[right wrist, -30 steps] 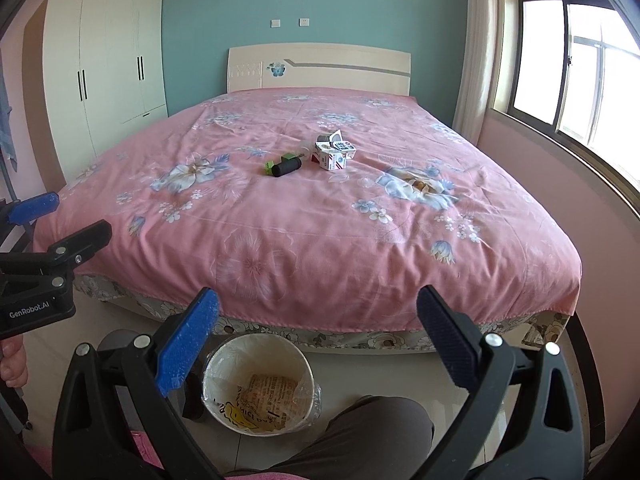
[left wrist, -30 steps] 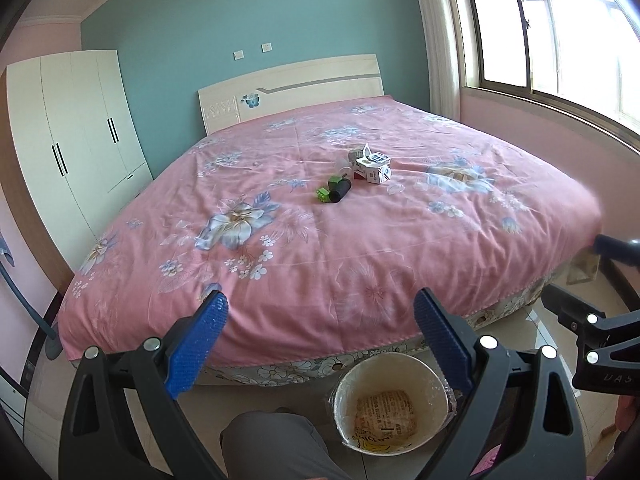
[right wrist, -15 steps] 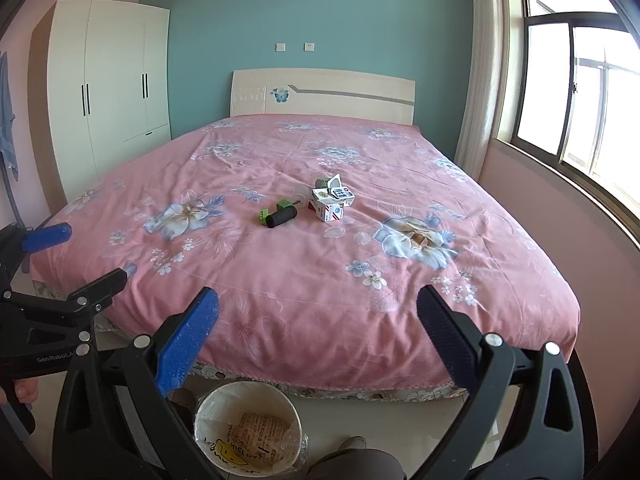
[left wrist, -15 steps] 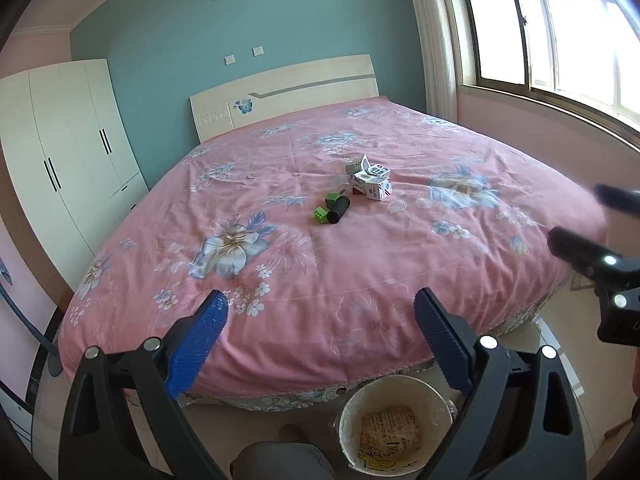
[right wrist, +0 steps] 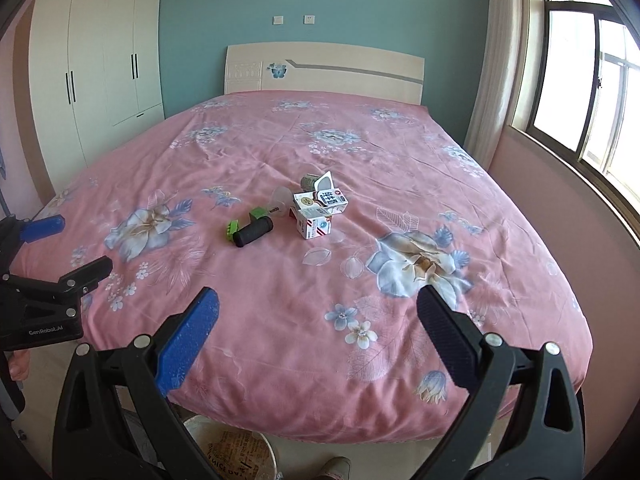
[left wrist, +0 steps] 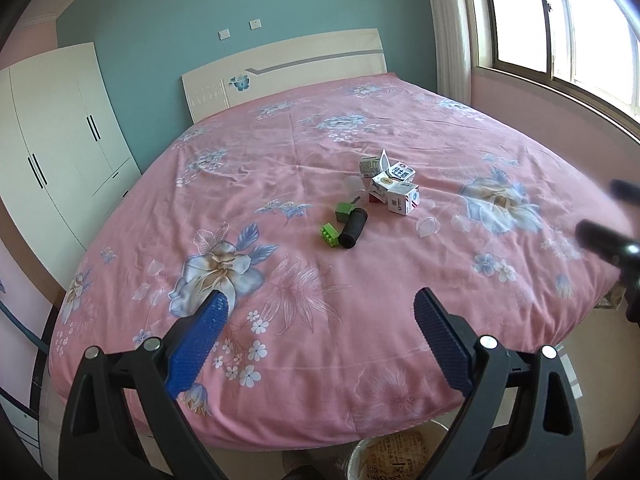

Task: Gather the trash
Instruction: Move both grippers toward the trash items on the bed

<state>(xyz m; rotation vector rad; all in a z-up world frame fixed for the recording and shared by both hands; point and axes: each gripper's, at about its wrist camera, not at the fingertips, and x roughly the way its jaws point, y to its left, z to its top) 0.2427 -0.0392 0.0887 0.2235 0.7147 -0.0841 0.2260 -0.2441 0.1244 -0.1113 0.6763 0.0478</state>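
Trash heaped mid-bed, both grippers held wide and empty

Small cartons (right wrist: 318, 210), a black roll (right wrist: 254, 231) and green blocks (right wrist: 232, 232) are clustered near the middle of the pink floral bedspread (right wrist: 280, 320). The left gripper (left wrist: 318, 316) and right gripper (right wrist: 318, 312) are spread wide over the near edge, well apart from them. A lined bin (right wrist: 240, 452) is seen on the floor below.

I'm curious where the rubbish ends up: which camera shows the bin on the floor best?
Neither shows it well. The right wrist view is slightly better: the bin peeks out past the bed's foot, with its rim and printed liner visible. The left wrist view catches less of the bin, cut by the frame's bottom edge.
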